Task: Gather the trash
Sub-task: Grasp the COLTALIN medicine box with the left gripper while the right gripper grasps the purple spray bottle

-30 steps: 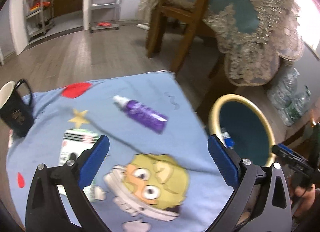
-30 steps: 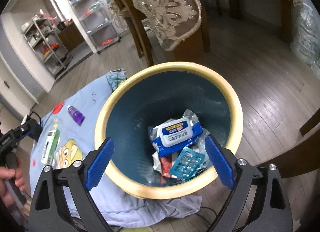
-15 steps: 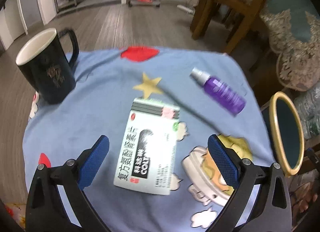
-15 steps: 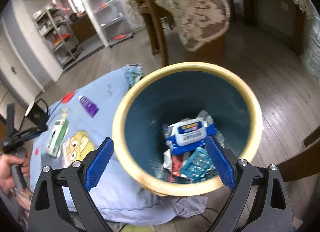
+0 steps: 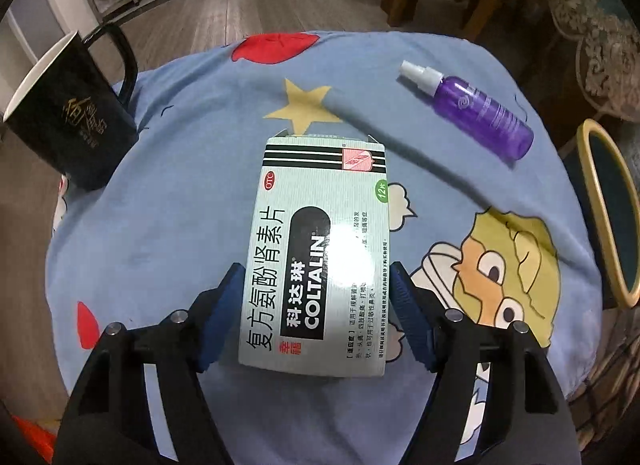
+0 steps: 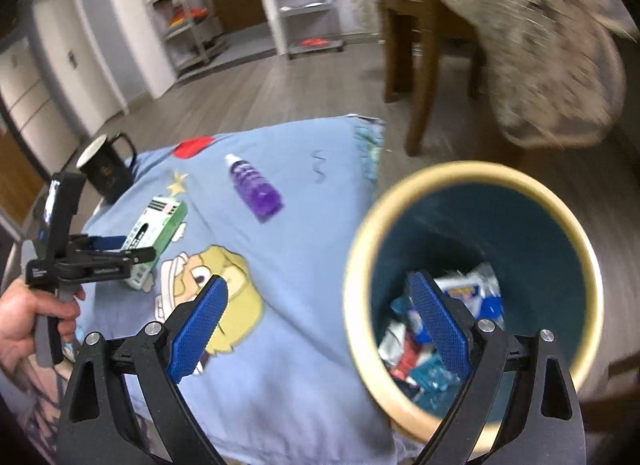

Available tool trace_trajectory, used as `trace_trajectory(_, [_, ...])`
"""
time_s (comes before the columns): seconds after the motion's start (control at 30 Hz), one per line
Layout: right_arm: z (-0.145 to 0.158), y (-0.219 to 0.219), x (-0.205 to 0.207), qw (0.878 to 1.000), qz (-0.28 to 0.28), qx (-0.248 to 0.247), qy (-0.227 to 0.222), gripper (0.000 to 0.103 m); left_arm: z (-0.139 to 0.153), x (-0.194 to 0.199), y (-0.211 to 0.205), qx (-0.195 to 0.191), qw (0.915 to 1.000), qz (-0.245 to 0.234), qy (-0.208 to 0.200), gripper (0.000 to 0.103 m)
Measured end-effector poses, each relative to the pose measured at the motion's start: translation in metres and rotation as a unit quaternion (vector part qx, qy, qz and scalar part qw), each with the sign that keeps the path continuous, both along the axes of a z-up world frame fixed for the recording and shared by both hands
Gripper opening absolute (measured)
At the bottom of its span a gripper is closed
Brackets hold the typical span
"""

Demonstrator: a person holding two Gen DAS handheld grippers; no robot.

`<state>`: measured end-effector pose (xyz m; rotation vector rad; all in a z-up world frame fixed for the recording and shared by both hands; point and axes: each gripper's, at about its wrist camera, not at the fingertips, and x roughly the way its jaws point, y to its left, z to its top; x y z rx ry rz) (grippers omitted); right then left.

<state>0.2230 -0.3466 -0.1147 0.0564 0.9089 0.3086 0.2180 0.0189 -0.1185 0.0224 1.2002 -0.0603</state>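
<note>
Half a second on, the left gripper (image 5: 316,285) has closed in over the pale green medicine box (image 5: 320,249), which now sits between its blue pads where earlier it lay ahead of wide-spread fingers. At far left on the blue cartoon-print cloth (image 5: 180,193) stands a black mug (image 5: 68,117), well apart from the box. At centre, the pads press against both long sides of the box, which lies flat on the cloth; the grip looks set, so the step in hand appears to be picking up this piece of trash. To the right lies a purple spray bottle (image 5: 476,109), untouched. At the right edge, beyond the cloth, stands the yellow-rimmed bin (image 6: 472,297), already holding wrappers and packets. The right gripper (image 6: 320,321) hangs beside its rim with fingers spread, holding nothing. Next, by this reading, the box must be lifted clear and carried right, over the rim, before release.
</note>
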Motion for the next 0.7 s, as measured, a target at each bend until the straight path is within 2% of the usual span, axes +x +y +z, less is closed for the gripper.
trace_trajectory(0.17, [-0.005,0.041,0.035,0.999,0.042,-0.026,0.012,0.092,0.011,-0.003,0.01,-0.036,0.999,0.02,-0.017,0.071])
trace_trajectory(0.43, [-0.023,0.102,0.095,0.991,0.096,-0.092,0.027,0.092,0.02,-0.007,0.018,-0.063,0.9971,0.035,-0.027,0.071])
trace_trajectory(0.5, [-0.027,0.112,0.107,0.989,0.103,-0.106,0.029,0.089,0.018,-0.007,0.019,-0.068,0.9966,0.039,-0.028,0.071])
trace_trajectory(0.63, [-0.037,0.13,0.13,0.982,0.124,-0.141,0.034,0.072,0.02,-0.004,0.02,-0.074,0.9958,0.043,-0.032,0.071])
trace_trajectory(0.7, [-0.044,0.138,0.138,0.978,0.132,-0.154,0.04,0.069,0.023,-0.008,0.02,-0.076,0.9957,0.042,-0.033,0.071])
